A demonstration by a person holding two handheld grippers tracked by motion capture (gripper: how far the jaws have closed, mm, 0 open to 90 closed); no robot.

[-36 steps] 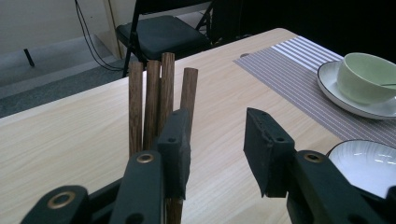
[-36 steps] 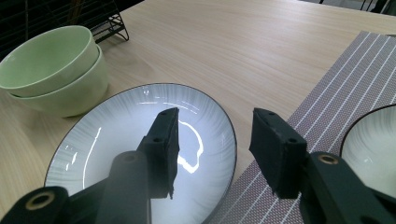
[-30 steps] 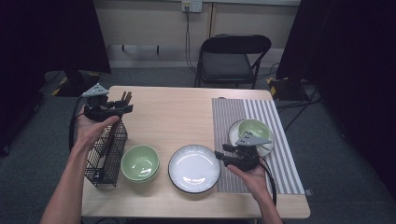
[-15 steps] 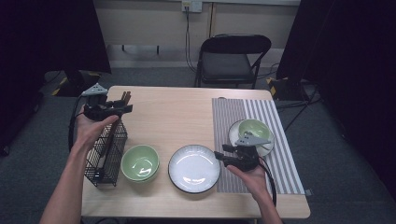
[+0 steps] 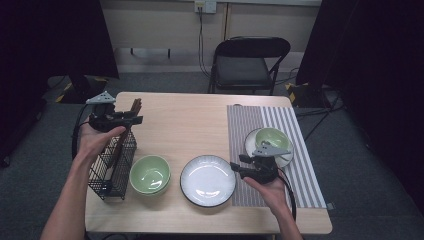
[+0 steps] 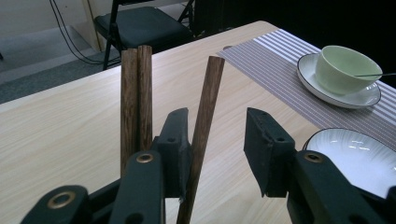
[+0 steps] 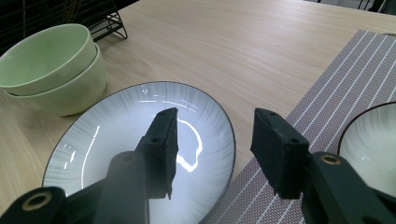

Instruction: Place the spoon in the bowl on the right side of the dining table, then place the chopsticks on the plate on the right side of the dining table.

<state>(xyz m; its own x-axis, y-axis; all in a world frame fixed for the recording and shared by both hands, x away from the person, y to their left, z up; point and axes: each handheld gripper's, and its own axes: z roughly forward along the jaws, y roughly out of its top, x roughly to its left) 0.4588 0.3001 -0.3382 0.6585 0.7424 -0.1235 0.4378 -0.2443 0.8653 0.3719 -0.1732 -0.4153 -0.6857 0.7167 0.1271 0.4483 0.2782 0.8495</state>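
My left gripper (image 5: 131,120) hovers at the top of a black wire basket (image 5: 112,170) that holds dark wooden chopsticks (image 5: 135,106). In the left gripper view one chopstick (image 6: 208,107) stands between the jaws of my left gripper (image 6: 217,140). It leans on the left pad, with a gap to the right pad. These jaws have just been closing. Two more chopsticks (image 6: 135,93) stand outside the left jaw. My right gripper (image 5: 236,167) is open over the right rim of a white plate (image 5: 207,180). In the right gripper view nothing sits between the jaws of my right gripper (image 7: 215,135).
Two stacked green bowls (image 5: 150,174) sit between the basket and the plate. A striped placemat (image 5: 280,125) at the right carries a green bowl on a saucer (image 5: 272,137). A folding chair (image 5: 247,60) stands behind the table.
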